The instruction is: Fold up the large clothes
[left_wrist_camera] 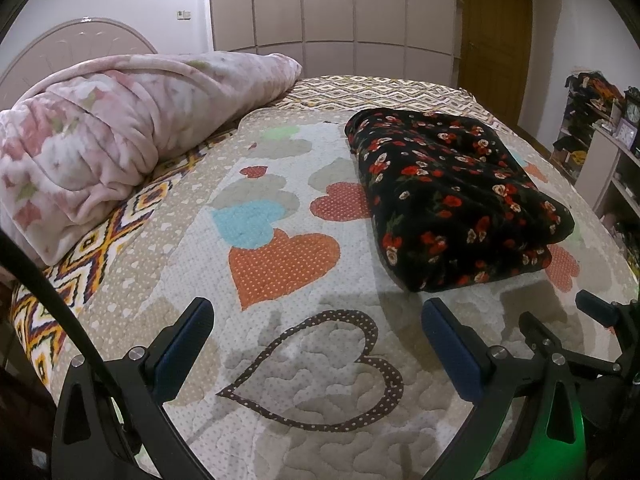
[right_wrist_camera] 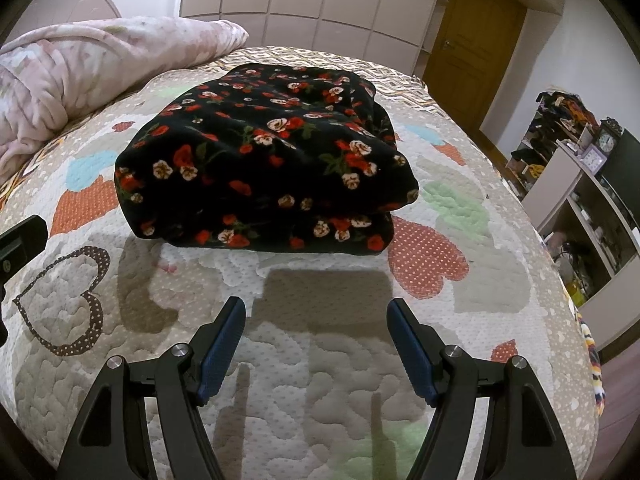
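A black garment with red and white flowers (left_wrist_camera: pixel 452 196) lies folded in a thick rectangular stack on the heart-patterned quilt (left_wrist_camera: pixel 280 380); it also shows in the right wrist view (right_wrist_camera: pixel 264 156). My left gripper (left_wrist_camera: pixel 316 320) is open and empty, above the quilt, to the near left of the stack. My right gripper (right_wrist_camera: pixel 316 320) is open and empty, just in front of the stack's near edge. The right gripper also shows at the right edge of the left wrist view (left_wrist_camera: pixel 560 316).
A rolled pink blanket (left_wrist_camera: pixel 112 136) lies at the bed's far left by the headboard. A wardrobe wall (left_wrist_camera: pixel 332 8) and a wooden door (right_wrist_camera: pixel 472 40) stand behind the bed. Cluttered shelves with a clock (right_wrist_camera: pixel 580 184) stand at the right.
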